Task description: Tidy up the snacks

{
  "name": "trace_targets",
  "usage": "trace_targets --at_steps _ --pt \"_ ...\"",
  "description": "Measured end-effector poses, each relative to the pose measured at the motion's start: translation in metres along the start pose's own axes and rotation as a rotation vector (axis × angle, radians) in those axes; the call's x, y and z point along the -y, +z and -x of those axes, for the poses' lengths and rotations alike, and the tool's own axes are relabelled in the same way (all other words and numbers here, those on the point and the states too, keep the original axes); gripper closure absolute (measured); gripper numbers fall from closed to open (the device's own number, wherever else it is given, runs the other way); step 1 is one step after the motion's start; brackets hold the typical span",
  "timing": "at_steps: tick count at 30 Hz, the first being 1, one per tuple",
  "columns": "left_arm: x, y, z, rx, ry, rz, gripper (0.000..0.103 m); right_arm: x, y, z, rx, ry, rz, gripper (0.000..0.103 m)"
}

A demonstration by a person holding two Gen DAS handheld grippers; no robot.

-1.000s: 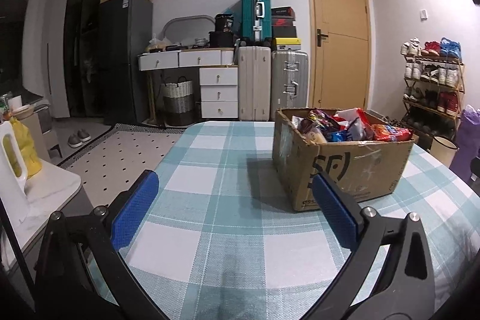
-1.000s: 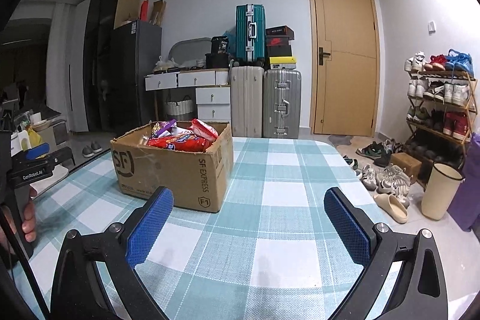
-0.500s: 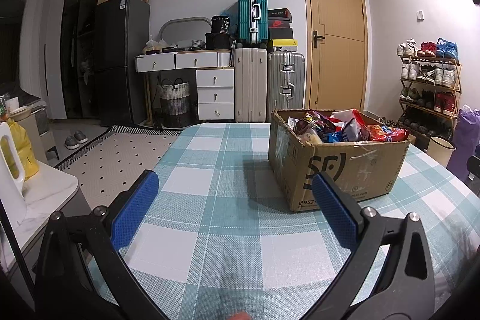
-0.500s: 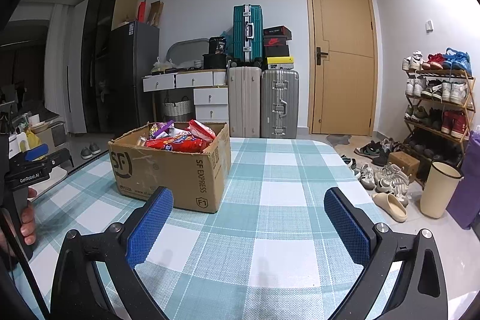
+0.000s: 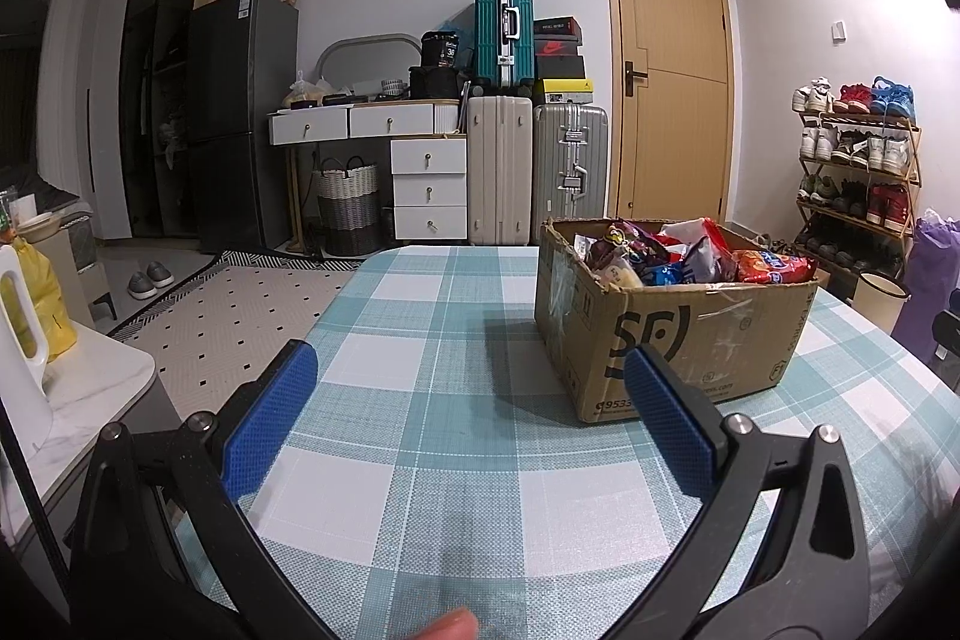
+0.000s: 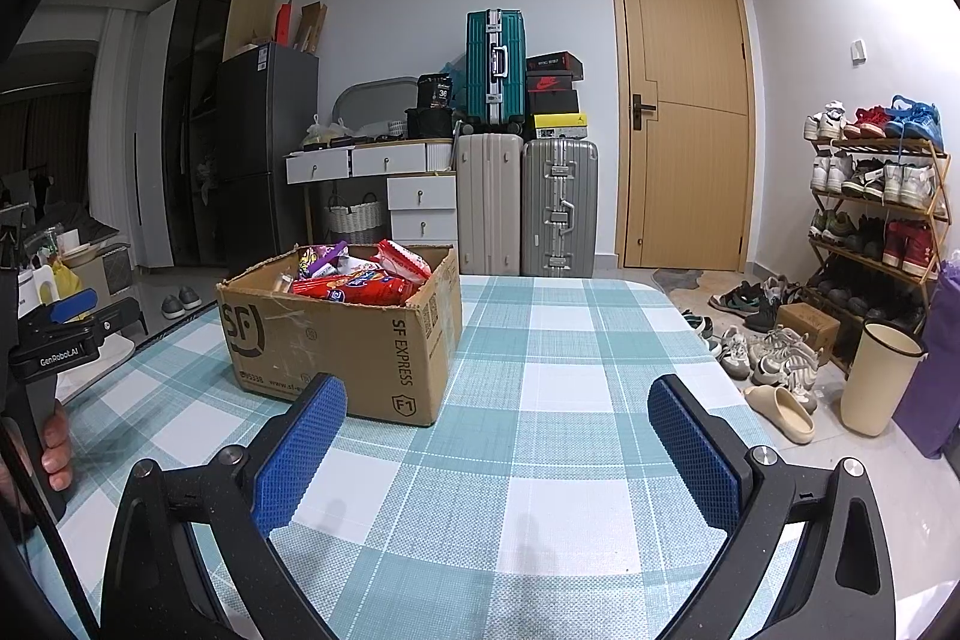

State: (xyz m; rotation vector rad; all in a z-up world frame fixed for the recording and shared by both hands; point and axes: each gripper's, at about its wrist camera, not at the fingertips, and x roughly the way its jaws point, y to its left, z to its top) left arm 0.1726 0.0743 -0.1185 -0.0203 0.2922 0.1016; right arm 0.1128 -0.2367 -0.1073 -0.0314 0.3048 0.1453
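Left wrist view: your left tongs (image 5: 471, 400) hover above the checked surface (image 5: 420, 316) with the blue pads wide apart and nothing between them. The cardboard box (image 5: 678, 334) sits toward the surface's right edge, heaped with snack packets (image 5: 690, 256). In the right wrist view, your right tongs (image 6: 498, 427) are spread apart and empty too, with the box (image 6: 342, 334) ahead on their left, near the far left corner. Your hand (image 6: 54, 445) grips the other handle at the left edge.
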Motion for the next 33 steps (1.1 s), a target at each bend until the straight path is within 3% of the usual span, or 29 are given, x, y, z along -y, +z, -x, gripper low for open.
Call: trace_targets --at_steps 33 --pt "0.0001 -0.0009 -0.0002 0.000 0.001 0.001 0.001 0.0003 -0.0008 -0.0001 0.001 0.000 -0.001 0.001"
